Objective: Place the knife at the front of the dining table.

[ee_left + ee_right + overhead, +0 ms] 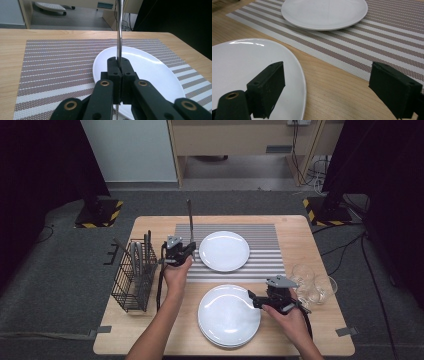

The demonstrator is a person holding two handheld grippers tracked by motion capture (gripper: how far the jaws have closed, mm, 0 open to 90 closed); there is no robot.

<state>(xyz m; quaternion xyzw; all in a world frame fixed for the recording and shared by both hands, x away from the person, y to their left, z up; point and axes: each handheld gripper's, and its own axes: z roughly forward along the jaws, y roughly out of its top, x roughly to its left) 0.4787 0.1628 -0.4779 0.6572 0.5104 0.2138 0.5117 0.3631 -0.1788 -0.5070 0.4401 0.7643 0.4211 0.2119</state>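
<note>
My left gripper [189,251] [119,63] is shut on a thin metal utensil [190,217] [119,30], which stands upright with its long end pointing up. It hovers at the left edge of the far white plate [224,251] [152,72] [324,12], which lies on a striped placemat [262,232] [57,65] [387,42]. My right gripper [252,299] [327,75] is open with nothing between its jaws, low over the right rim of the near stack of white plates [225,320] [237,57].
A black wire basket [131,280] holding several pieces of cutlery stands at the table's left edge. Clear glasses [314,284] cluster at the right edge, just beyond my right hand. The wooden table [150,227] shows bare wood around the placemat.
</note>
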